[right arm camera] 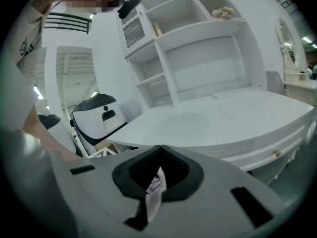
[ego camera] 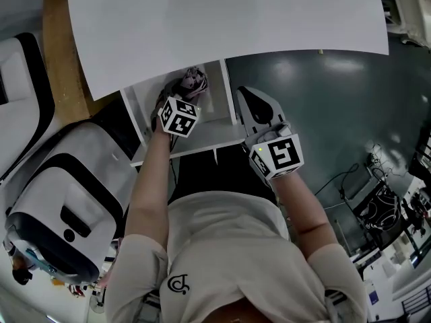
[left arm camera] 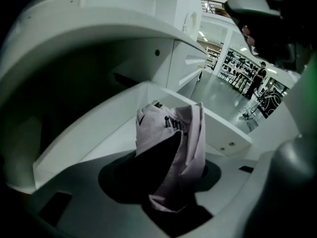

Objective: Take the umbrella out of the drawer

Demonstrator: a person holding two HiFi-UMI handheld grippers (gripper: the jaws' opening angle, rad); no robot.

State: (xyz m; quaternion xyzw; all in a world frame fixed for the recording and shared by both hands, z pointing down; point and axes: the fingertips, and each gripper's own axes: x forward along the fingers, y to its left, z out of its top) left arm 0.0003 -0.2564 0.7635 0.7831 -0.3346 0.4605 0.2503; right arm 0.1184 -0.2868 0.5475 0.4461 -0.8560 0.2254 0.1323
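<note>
**A:** What takes up most of your view?
**B:** The white counter (ego camera: 222,19), with its curved edge just above my hands. A bulky white and black unit (ego camera: 74,180) stands to my left; I can't tell whether it's a seat or a machine.

**A:** And under the counter?
**B:** The drawer (ego camera: 202,136) stands pulled out toward me, white inside.

**A:** Your tools?
**B:** My left tool (ego camera: 176,96) points steeply down over the drawer and pinches the umbrella (ego camera: 194,81), with a pad on either side of its folded pale pink fabric. My right tool (ego camera: 249,98) hangs by the drawer's right wall, its jaws pressed together and the tips meeting.

**A:** So where exactly is the umbrella?
**B:** It's bundled in my left tool over the back of the open drawer, just beneath the counter's edge. I can't tell whether its far end touches the drawer floor.

**A:** Is anything in the right tool?
**B:** A pale patterned sliver (right arm camera: 155,187) shows in the slit between the pads, and I can't tell whether it's nipped or only seen beyond
</note>
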